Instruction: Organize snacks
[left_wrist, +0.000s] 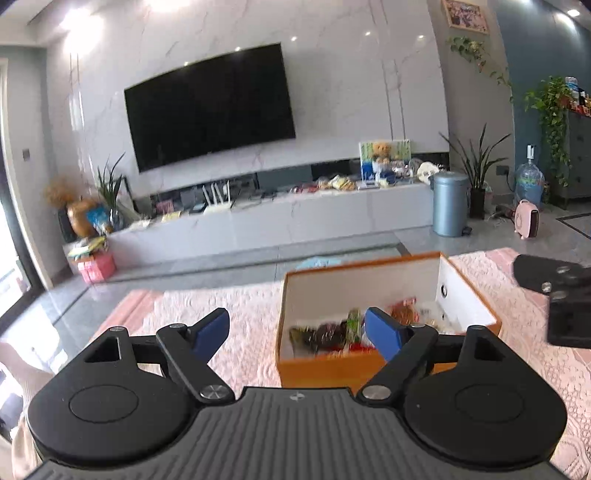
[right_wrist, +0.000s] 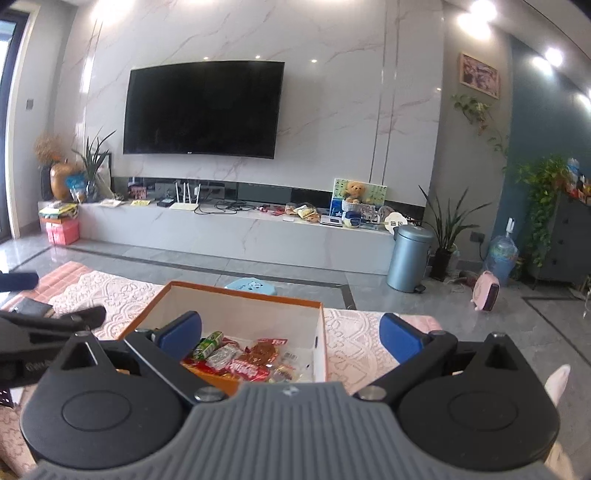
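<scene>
Right wrist view: one orange box (right_wrist: 321, 332) of snacks (right_wrist: 243, 356), two hand-held grippers (right_wrist: 291, 338) (left_wrist: 297, 334) both released, empty.

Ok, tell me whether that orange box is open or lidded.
Open. The orange box has no lid on it; its white inner walls and the snack packets on its floor show from above.

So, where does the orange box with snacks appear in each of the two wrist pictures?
Left wrist view: the orange box is right of centre, partly behind the left gripper.
Right wrist view: the box is low at centre, behind the right gripper.
Shared landmark: the blue bin.
</scene>
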